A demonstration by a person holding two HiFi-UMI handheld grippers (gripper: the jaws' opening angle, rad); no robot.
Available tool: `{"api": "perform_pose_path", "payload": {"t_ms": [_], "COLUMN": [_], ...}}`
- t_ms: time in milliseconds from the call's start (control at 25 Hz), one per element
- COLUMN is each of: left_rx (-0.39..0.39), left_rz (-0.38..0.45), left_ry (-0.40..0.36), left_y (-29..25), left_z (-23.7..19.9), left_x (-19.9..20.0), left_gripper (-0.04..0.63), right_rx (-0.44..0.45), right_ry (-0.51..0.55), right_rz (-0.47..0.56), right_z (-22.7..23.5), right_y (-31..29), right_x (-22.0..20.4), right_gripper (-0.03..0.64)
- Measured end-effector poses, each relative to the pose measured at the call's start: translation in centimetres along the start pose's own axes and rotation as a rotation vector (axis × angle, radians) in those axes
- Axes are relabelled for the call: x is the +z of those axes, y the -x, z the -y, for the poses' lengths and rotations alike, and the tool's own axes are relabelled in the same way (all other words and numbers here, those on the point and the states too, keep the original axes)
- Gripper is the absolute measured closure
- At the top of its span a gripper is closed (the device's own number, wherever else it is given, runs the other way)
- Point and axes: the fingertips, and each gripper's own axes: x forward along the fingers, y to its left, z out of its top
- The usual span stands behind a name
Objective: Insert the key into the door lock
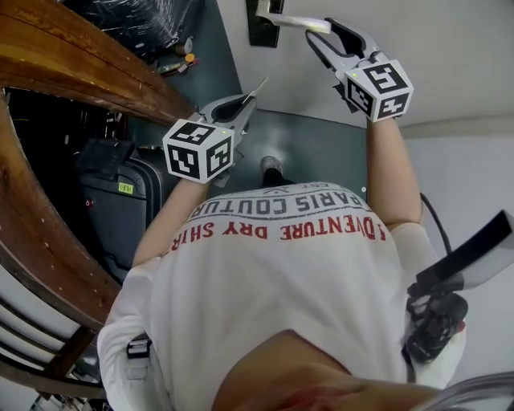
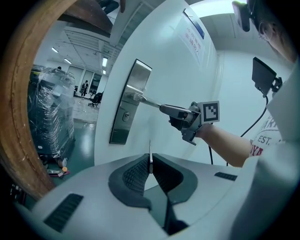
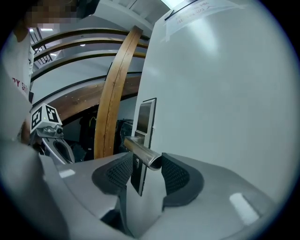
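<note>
A steel lock plate (image 2: 127, 101) with a keyhole (image 2: 125, 117) sits on the white door (image 2: 187, 79). Its lever handle (image 3: 140, 152) points toward me. My right gripper (image 3: 147, 160) is open, and the handle's round end lies between the jaws, close to the right pad (image 3: 173, 176). In the head view that right gripper (image 1: 318, 34) is up at the handle (image 1: 299, 22). My left gripper (image 2: 150, 163) is shut on a thin key (image 2: 150, 149) whose blade stands upright and points at the door, well short of the lock plate. In the head view the left gripper (image 1: 252, 98) hangs lower left of the lock plate (image 1: 263, 28).
A curved wooden rail (image 1: 56, 56) runs along the left, with a black suitcase (image 1: 120, 201) under it. A plastic-wrapped stack (image 2: 47, 112) stands beyond the door on the green floor. Small items (image 1: 178, 58) lie on the floor near the door's edge.
</note>
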Motion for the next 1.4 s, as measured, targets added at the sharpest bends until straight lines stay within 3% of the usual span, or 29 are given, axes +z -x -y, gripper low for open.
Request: {"api": "perform_pose_path", "payload": {"t_ms": [200, 360, 480, 680, 880, 1400], "left_rx": [-0.016, -0.049, -0.096, -0.192, -0.229, -0.263], "left_rz": [0.059, 0.156, 0.248, 0.362, 0.403, 0.454], "left_ry": [0.072, 0.205, 0.345, 0.647, 0.828, 1.02], "left_y": [-0.7, -1.9, -3.1, -5.2, -7.4, -8.9], "left_z": [-0.3, -1.1, -1.8, -3.1, -4.7, -5.9], "left_x": [1.5, 3.6, 5.3, 6.5, 6.3, 6.4], "left_gripper": [0.574, 0.574, 0.574, 0.574, 0.574, 0.574], "right_rx": [0.004, 0.008, 0.013, 0.017, 0.016, 0.024], "right_ry": [0.003, 0.0, 0.002, -0.006, -0.017, -0.024], "right_rz": [-0.004, -0.009, -0.014, -0.011, -0.005, -0.003], "right_z": [0.0, 0.0, 0.0, -0.1, -0.1, -0.3], "right_y": [0.1, 0.1, 0.0, 0.0, -0.2, 0.0], "right_x": [-0.1, -0.1, -0.1, -0.3, -0.4, -0.5], "right_gripper": [0.437, 0.437, 0.437, 0.437, 0.437, 0.44]}}
